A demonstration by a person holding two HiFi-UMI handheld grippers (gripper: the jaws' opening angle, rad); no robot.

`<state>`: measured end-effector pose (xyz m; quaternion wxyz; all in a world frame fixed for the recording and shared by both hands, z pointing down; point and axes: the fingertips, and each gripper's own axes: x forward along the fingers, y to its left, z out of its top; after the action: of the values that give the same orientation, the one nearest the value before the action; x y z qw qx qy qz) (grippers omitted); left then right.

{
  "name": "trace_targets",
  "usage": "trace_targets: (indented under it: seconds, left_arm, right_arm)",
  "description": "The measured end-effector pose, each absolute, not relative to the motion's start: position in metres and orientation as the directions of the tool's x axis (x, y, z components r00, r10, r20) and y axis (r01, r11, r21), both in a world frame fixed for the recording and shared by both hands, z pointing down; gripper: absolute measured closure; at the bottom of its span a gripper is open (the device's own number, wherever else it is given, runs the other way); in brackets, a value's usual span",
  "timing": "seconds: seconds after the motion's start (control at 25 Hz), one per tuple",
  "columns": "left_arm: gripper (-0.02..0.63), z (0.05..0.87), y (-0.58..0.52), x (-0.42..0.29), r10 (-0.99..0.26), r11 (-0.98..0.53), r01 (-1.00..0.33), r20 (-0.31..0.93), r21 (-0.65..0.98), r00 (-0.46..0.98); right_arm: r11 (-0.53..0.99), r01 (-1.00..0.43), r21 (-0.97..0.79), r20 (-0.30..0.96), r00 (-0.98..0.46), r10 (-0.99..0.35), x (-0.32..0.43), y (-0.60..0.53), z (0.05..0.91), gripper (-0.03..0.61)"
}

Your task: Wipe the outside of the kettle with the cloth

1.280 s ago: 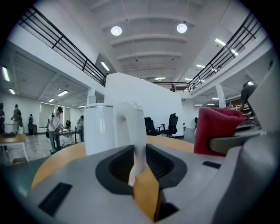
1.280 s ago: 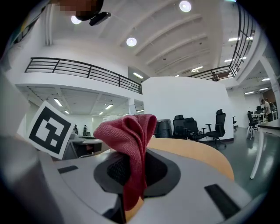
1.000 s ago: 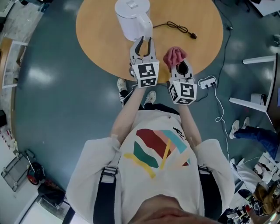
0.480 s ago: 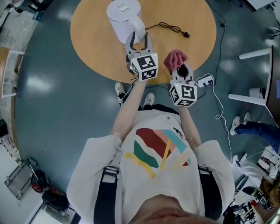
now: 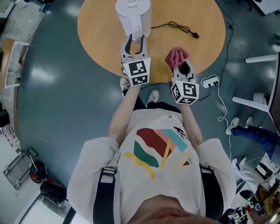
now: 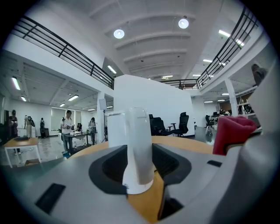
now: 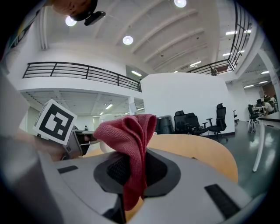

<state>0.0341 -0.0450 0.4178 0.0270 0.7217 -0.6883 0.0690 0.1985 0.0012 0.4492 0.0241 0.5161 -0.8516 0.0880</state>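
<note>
Now the left tongs [image 5: 134,42], just opened, straddle the handle [image 5: 137,33] of the kettle [image 5: 132,13]. The right tongs [image 5: 180,64] pinch the red cloth [image 5: 176,55].

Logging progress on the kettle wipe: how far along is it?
Done: red cloth is clamped in the right gripper. In hand: left gripper, jaws just opened, straddles the kettle handle without pressing. Left: cloth is clear of the kettle, so wiping seemingly remains.

No legible text, no labels, brands, numbers or signs
</note>
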Motion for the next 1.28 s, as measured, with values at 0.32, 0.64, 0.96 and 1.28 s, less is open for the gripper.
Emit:
trace_targets:
  seconds: [0.32,0.64,0.96,1.28]
  left_arm:
    - [0.439,0.417,-0.048,0.004,-0.977,-0.163,-0.985,0.147,-0.057,0.154]
    - [0.440,0.419,-0.061,-0.030,-0.975,-0.166,-0.982,0.165,-0.086,0.150]
    - [0.439,0.422,-0.088,-0.070,-0.971,-0.178,-0.980,0.177,-0.085,0.161]
    - [0.439,0.419,-0.117,-0.114,-0.963,-0.202,-0.974,0.202,-0.098,0.180]
  right_arm:
    - [0.525,-0.842,-0.122,0.122,-0.538,-0.834,0.159,-0.010,0.443,0.531]
    - [0.539,-0.833,-0.128,0.112,-0.552,-0.827,0.131,-0.033,0.436,0.531]
    - [0.566,-0.819,-0.099,0.107,-0.574,-0.812,0.089,-0.058,0.429,0.531]
    - [0.545,-0.833,-0.094,0.118,-0.553,-0.825,0.051,-0.074,0.423,0.531]
